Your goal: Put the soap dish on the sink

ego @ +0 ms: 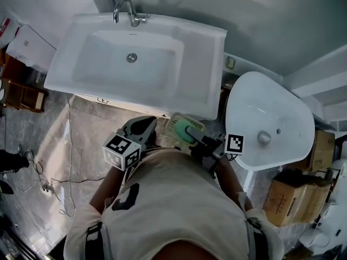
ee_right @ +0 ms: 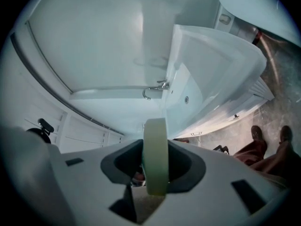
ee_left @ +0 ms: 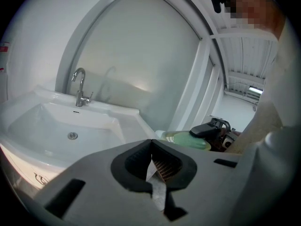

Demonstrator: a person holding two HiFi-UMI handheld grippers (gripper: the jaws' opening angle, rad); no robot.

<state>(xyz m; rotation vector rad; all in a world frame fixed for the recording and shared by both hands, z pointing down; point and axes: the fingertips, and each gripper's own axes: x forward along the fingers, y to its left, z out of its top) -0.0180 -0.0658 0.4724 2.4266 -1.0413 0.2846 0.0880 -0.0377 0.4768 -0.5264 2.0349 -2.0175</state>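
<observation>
A pale green soap dish (ego: 183, 129) hangs below the front edge of the white sink (ego: 198, 64), close to its right corner. My right gripper (ego: 194, 136) is shut on it. In the right gripper view the soap dish (ee_right: 155, 131) stands edge-on between the pads of the right gripper (ee_right: 155, 150), with the sink (ee_right: 211, 74) ahead. My left gripper (ego: 142, 127) is to the left of the dish, jaws together and empty. In the left gripper view the left gripper (ee_left: 150, 145) points toward the sink (ee_left: 51, 121), and the soap dish (ee_left: 186, 139) shows to the right.
A chrome faucet (ego: 126, 12) stands at the back of the sink. A second white basin (ego: 271, 121) lies on the floor to the right, with cardboard boxes (ego: 293, 199) near it. A wooden shelf (ego: 21, 93) and cables (ego: 46, 186) are at the left.
</observation>
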